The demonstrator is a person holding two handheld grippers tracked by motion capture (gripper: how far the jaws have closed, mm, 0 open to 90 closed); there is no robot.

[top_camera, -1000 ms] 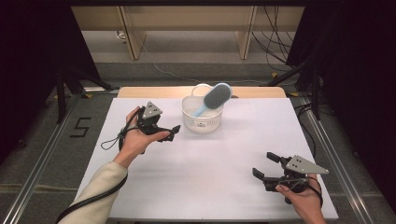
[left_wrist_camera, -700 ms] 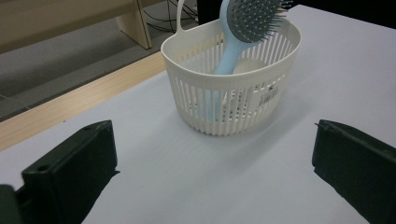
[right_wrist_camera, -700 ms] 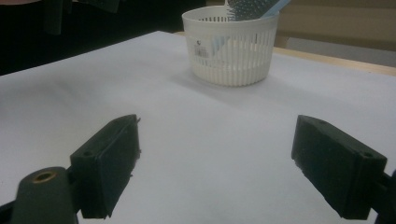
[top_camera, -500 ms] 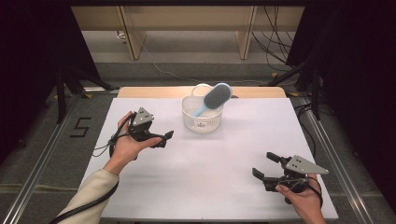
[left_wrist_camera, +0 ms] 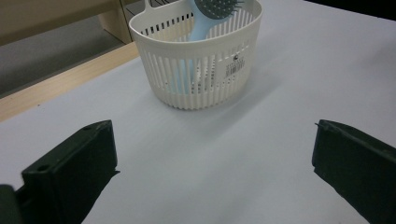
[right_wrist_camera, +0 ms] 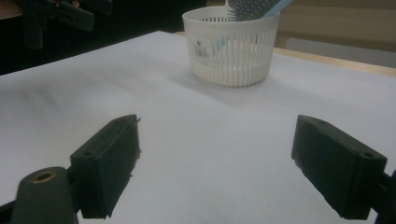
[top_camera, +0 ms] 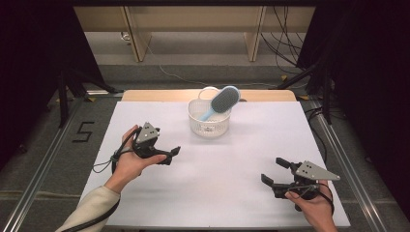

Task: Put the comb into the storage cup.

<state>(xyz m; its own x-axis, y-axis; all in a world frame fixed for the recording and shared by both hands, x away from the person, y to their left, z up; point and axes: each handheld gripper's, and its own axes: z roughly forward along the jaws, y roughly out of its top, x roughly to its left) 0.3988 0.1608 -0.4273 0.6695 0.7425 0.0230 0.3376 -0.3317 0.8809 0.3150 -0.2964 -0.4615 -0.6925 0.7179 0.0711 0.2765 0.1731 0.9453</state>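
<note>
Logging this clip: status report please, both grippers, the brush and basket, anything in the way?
Left gripper open, empty, near the basket. Right gripper open, empty, at the near right. Blue brush handle-down in basket, head leaning over rim. Nothing lies between grippers and basket.

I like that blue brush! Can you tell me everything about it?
The brush is light blue plastic with an oval head full of grey bristles. It stands tilted in the white slotted basket, handle down inside, head sticking out above the rim and leaning on it. Nothing but the basket touches it.
</note>
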